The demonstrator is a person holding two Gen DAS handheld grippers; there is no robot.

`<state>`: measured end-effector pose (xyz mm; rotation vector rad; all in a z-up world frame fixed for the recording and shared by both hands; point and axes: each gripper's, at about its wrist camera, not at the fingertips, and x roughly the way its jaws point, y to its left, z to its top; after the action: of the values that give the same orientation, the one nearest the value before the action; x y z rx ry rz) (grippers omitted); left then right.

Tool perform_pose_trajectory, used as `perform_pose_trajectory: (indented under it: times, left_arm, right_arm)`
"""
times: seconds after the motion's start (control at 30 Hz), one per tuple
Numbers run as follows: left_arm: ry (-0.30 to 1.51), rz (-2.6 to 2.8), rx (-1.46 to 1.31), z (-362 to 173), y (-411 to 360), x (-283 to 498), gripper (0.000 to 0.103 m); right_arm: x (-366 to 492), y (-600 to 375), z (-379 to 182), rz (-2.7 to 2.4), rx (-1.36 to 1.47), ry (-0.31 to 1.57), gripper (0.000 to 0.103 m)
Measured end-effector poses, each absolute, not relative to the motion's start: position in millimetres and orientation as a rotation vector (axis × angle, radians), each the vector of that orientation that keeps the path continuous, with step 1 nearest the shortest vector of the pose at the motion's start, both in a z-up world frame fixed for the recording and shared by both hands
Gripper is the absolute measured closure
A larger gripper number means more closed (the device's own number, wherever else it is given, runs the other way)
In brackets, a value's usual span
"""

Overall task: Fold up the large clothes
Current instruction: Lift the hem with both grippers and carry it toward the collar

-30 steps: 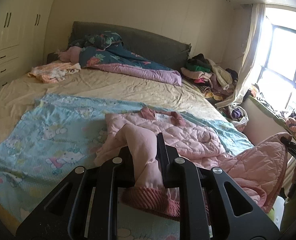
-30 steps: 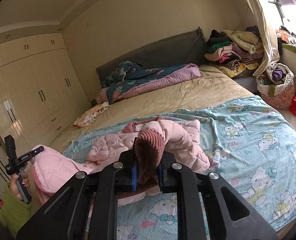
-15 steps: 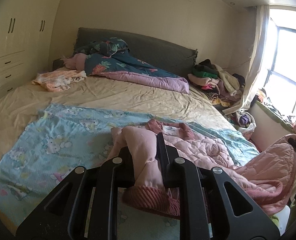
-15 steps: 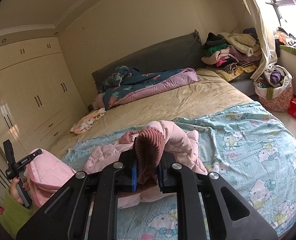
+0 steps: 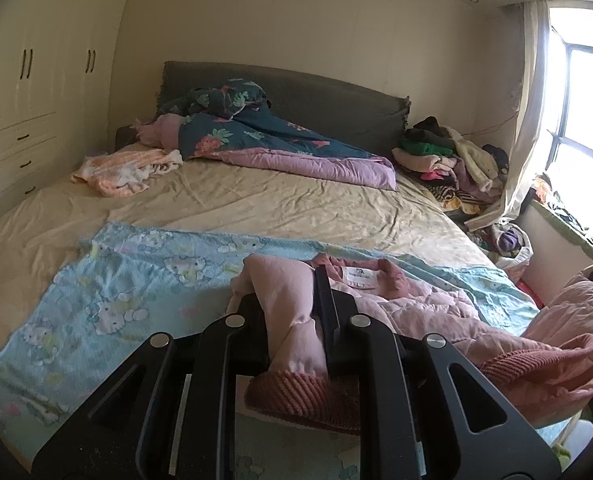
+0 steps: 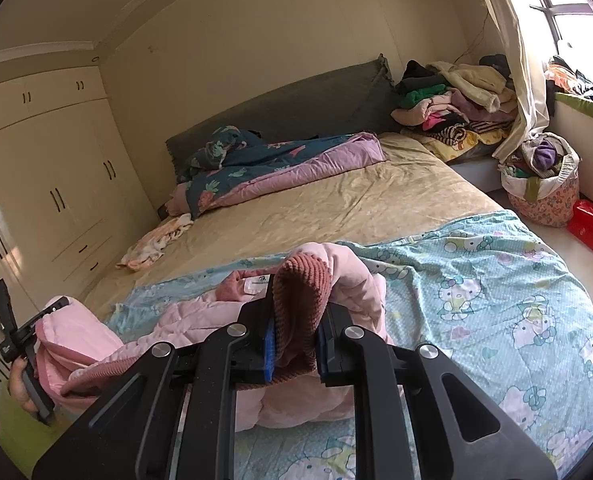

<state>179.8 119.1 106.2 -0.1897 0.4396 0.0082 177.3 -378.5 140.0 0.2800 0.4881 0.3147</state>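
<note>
We hold the pale pink quilted jacket with dark pink ribbed cuffs [image 5: 424, 308] over the light blue cartoon-printed blanket [image 6: 496, 300] on the bed; the left claw [image 5: 292, 320] is closed tight on one sleeve just above its cuff, and the right claw [image 6: 294, 332] is closed tight on the other ribbed cuff. We judge the folding is only at its beginning; the body lies crumpled, no neat fold is made, and the sleeves must yet be laid across.

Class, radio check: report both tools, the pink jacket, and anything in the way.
Left tool shut on a sleeve. Right tool shut on the other sleeve's ribbed cuff. Pink jacket partly lifted off the blue cartoon sheet. Nothing in the way.
</note>
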Motion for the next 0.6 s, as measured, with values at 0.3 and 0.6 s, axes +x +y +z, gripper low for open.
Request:
perform_pose_trajectory:
  times: [0.3,0.6]
  left_arm:
    - [0.461,0.050,-0.159,108.0,117.7,210.1,0.093]
    - [0.510,0.078,-0.130,95.0,117.0,249.0,0.093]
  right_arm:
    - [217.3,-382.0,140.5,0.289,0.304,0.515,0.089]
    - [270.9,-385.1,121.4,0.242,0.327,0.601,0.089]
